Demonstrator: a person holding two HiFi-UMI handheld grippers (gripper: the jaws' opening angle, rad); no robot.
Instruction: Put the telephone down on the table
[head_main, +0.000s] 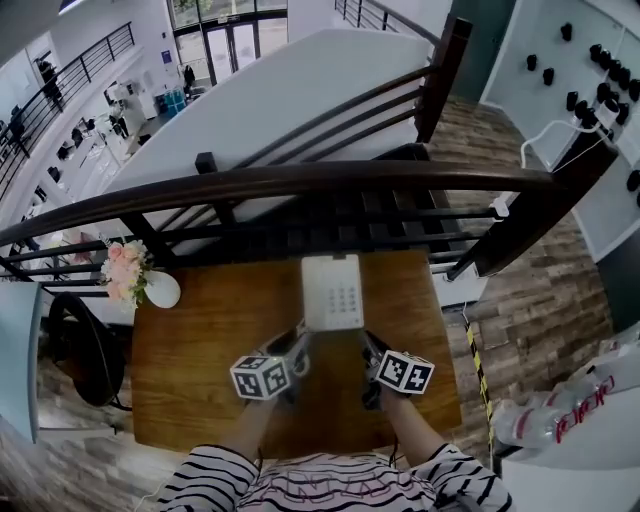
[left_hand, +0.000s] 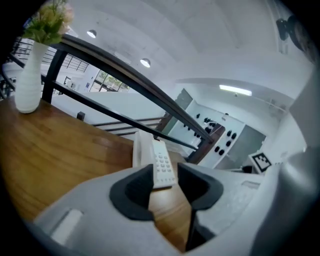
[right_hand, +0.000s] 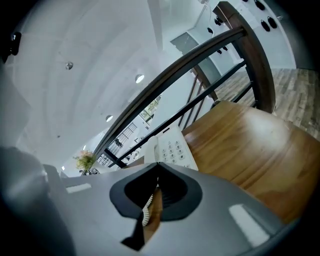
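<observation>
At the left of the head view a vase of flowers stands on the wooden bench, well apart from the work. Next to the right, the left claw points up the frame at the lower left corner of the telephone. In the left gripper view its jaws stand moderately apart. The telephone's near end shows in the gap with bare wood below it. I judge nothing is clamped, though one pad may brush the edge.

The telephone sits at frame centre, near the bench's far edge under the railing. Its keypad faces up and its long axis runs up and down the frame, so it lies straight ahead of both claws. It looks to lie flat on the wood, so the put-down seems done or nearly so.

Right of it, the right claw is at the lower right corner. Its jaws meet at the tips, and a coiled cord shows in the slit behind them. I cannot tell whether the cord is pinched or lying beneath. Both claws are about equally near.
</observation>
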